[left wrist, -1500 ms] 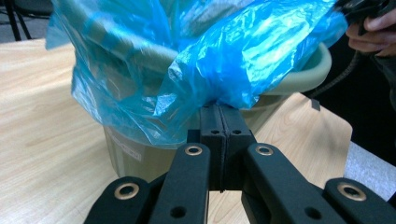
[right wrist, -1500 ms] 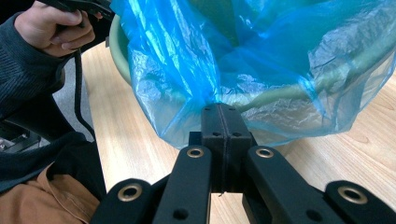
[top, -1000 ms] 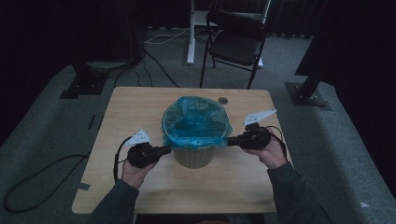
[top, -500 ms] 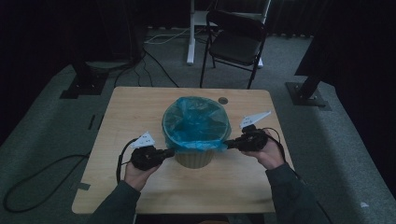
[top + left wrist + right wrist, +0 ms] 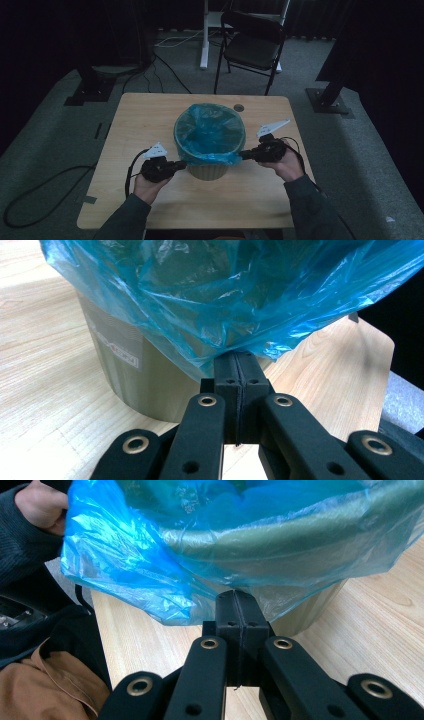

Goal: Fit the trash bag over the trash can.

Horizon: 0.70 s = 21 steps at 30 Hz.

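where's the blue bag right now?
In the high view, the blue bag lines the bin at table centre, its folded-over edge pinched by the left gripper and the right gripper.

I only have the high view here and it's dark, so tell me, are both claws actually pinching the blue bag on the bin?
Observer: Yes. In the left gripper view the left claw has its jaws pressed together on the hem of the blue bag.
Operator: And the right side?
Observer: Same there: the right claw is shut on the bag's lower edge, which is folded over the bin's rim.
Operator: Any marking on the bin I can't see?
Observer: The left gripper view shows a pale printed label on the wall of the bin; it's too blurred to read.
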Tool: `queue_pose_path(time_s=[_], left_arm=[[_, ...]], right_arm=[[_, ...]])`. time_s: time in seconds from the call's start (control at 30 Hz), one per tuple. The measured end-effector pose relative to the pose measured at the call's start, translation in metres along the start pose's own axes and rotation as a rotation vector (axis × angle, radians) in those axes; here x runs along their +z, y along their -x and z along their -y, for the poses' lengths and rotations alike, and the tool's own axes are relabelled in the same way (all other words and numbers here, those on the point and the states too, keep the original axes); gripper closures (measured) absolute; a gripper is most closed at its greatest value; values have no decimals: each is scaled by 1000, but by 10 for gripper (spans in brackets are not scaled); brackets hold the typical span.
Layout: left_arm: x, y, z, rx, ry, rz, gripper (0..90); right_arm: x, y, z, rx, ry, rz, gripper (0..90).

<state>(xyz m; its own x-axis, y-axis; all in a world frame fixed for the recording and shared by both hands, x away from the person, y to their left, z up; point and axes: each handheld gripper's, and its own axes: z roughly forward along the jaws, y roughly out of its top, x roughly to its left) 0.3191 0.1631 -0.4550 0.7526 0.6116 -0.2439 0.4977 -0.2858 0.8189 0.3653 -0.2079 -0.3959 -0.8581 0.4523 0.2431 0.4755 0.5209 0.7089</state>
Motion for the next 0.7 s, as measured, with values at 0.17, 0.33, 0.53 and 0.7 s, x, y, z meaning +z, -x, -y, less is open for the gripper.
queue_pose_path(time_s=[0.17, 0.33, 0.53, 0.7], left_arm=[[2, 3, 0, 6, -4, 5, 894], [5, 4, 0, 15, -25, 1, 894], [2, -9, 5, -28, -26, -29, 894], [-5, -16, 6, -58, -2, -43, 885]], right_arm=[[2, 1, 1, -4, -19, 13, 900], [4, 4, 4, 7, -46, 47, 900], [3, 6, 6, 18, -37, 56, 900], [-1, 10, 6, 28, -33, 73, 900]])
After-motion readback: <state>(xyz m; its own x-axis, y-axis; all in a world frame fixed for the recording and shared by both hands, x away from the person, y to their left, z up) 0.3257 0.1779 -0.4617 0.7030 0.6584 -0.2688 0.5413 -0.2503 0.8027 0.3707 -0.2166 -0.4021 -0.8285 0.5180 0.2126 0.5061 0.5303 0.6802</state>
